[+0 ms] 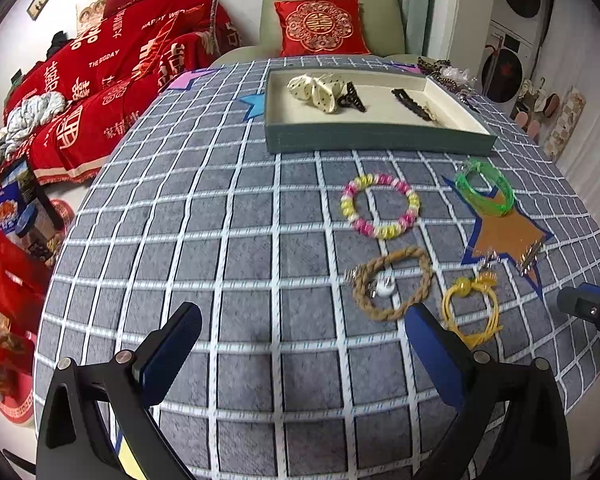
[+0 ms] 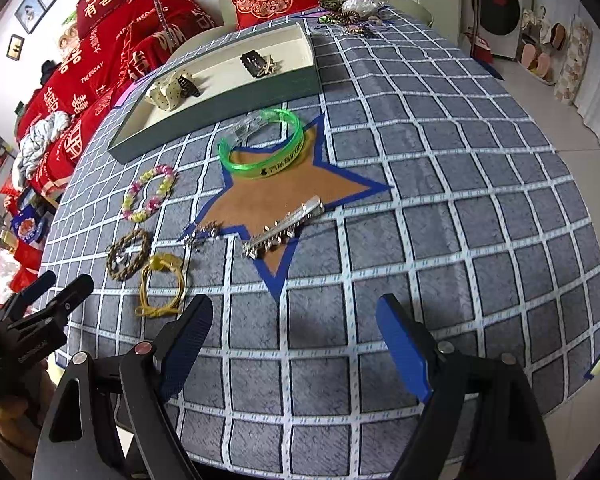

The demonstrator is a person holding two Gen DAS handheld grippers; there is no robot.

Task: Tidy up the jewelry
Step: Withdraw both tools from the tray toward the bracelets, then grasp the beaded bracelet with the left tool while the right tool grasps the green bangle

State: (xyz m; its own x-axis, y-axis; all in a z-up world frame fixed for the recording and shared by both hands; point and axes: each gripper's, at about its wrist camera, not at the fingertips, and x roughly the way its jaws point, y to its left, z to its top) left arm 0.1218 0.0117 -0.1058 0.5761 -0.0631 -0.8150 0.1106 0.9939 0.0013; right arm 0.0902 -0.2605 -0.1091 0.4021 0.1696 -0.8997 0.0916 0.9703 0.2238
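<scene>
A grey-green tray [image 1: 380, 140] [image 2: 220, 108] at the table's far side holds a dotted scrunchie [image 1: 314, 92], a black claw clip [image 1: 352, 98] and a black hair clip [image 1: 412, 104]. Loose on the checked cloth lie a pink-yellow coil bracelet [image 1: 380, 205] [image 2: 150, 192], a green bangle [image 1: 484, 186] [image 2: 260, 148], a brown rope bracelet [image 1: 392, 282] [image 2: 126, 254], a yellow cord bracelet [image 1: 470, 308] [image 2: 162, 284] and a silver clip [image 2: 284, 226]. My left gripper [image 1: 304, 356] is open and empty, just short of the rope bracelet. My right gripper [image 2: 294, 348] is open and empty, nearer than the star.
A brown star with blue border [image 2: 284, 184] is taped to the cloth. A pile of more jewelry [image 2: 352, 12] sits at the far table edge. A green armchair with a red cushion [image 1: 320, 26] and a red-covered sofa [image 1: 112, 76] stand behind the table.
</scene>
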